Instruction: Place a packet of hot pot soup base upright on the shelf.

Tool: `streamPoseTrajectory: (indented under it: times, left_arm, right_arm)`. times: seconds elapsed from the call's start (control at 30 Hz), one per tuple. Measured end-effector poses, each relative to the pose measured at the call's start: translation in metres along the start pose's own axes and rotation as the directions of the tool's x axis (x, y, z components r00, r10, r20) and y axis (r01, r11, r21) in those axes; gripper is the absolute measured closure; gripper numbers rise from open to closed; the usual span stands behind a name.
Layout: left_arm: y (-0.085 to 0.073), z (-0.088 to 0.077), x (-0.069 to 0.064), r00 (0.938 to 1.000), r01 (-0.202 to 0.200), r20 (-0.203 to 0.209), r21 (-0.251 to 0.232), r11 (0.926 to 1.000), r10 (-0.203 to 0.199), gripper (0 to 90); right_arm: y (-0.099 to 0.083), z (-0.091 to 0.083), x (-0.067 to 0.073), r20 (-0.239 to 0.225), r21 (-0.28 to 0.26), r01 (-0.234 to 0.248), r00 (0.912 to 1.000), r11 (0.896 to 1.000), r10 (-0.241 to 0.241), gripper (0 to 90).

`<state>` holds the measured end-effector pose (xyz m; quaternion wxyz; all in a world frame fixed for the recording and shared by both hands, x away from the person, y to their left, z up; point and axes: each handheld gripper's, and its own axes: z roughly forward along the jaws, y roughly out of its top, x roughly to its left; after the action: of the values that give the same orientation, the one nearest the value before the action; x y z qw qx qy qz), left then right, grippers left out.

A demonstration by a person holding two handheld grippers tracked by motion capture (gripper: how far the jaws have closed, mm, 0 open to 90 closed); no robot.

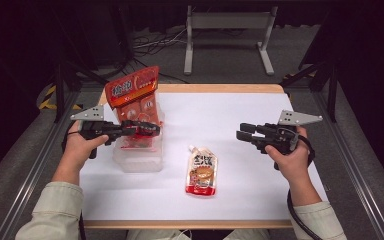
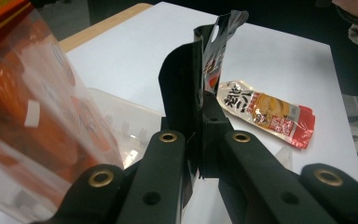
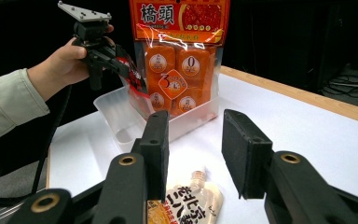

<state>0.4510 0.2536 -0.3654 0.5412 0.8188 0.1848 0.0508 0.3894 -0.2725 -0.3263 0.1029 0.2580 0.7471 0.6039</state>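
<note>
My left gripper [image 1: 149, 129] is shut on the edge of a red pouch [image 1: 141, 138] and holds it over a clear plastic tub [image 1: 139, 162]. In the left gripper view the jaws [image 2: 199, 74] pinch that pouch's thin edge [image 2: 216, 46]. A tall orange snack bag [image 1: 134, 92] stands upright at the far end of the tub. A second sauce pouch [image 1: 201, 172] lies flat on the white table top, right of the tub. My right gripper [image 1: 244, 132] hovers open to the right of it, with nothing between its pads [image 3: 193, 140].
The white sheet [image 1: 245, 105] covers a wooden table [image 1: 220, 88] with bare room at the back and right. Metal frame rails [image 1: 352, 165] run along both sides. A grey stand [image 1: 227, 22] and cables sit on the floor beyond.
</note>
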Motion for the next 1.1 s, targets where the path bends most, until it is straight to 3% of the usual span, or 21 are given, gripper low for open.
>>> streamPoseTrajectory:
  times: [0.13,0.23,0.37,0.47,0.6,0.67,0.7,0.77,0.93,1.1]
  left_arm:
    - [-0.003,0.001,0.001,0.9999,0.010,0.002,0.008,0.9999,-0.010,87.2]
    - [-0.006,0.002,0.001,0.9991,0.043,-0.003,0.034,0.9985,-0.043,82.9]
    - [-0.011,0.004,0.001,0.9985,0.053,-0.021,0.071,0.9961,-0.051,82.0]
    - [-0.012,0.002,0.001,0.9976,0.063,-0.035,0.067,0.9958,-0.060,80.3]
    - [-0.008,-0.004,-0.003,0.9942,0.069,-0.084,0.010,0.9976,-0.068,64.1]
    - [-0.006,-0.005,-0.005,0.9935,0.080,-0.079,-0.022,0.9966,-0.081,52.4]
    - [-0.004,-0.005,-0.007,0.9939,0.064,-0.087,-0.035,0.9973,-0.067,46.5]
    - [-0.003,-0.006,-0.008,0.9931,0.065,-0.095,-0.043,0.9970,-0.069,42.3]
    - [0.004,-0.005,-0.014,0.9927,0.083,-0.077,-0.116,0.9897,-0.092,21.0]
    - [0.015,-0.008,-0.031,0.9939,0.038,-0.096,-0.152,0.9877,-0.053,14.3]
  right_arm:
    - [0.000,0.000,-0.001,-0.001,0.001,0.000,1.0000,1.000,0.000,62.4]
    - [-0.001,0.001,-0.001,0.000,0.003,0.000,1.0000,1.000,0.000,61.8]
    - [-0.001,0.002,-0.001,0.001,0.005,0.002,1.0000,1.000,-0.002,61.8]
    - [-0.001,0.002,-0.001,0.001,0.008,0.002,1.0000,1.000,-0.002,61.7]
    - [-0.001,0.003,-0.001,-0.002,0.008,0.003,1.0000,1.000,-0.003,61.4]
    - [-0.001,0.004,-0.001,-0.002,0.009,0.001,1.0000,1.000,-0.001,61.3]
    - [-0.002,0.004,-0.002,-0.002,0.011,0.003,1.0000,1.000,-0.003,61.0]
    - [-0.002,0.005,-0.002,-0.003,0.011,0.003,1.0000,1.000,-0.003,60.7]
    - [-0.002,0.008,-0.001,-0.011,0.019,0.015,0.9998,1.000,-0.015,57.3]
    - [-0.003,0.010,-0.001,-0.013,0.023,0.018,0.9998,1.000,-0.018,56.8]
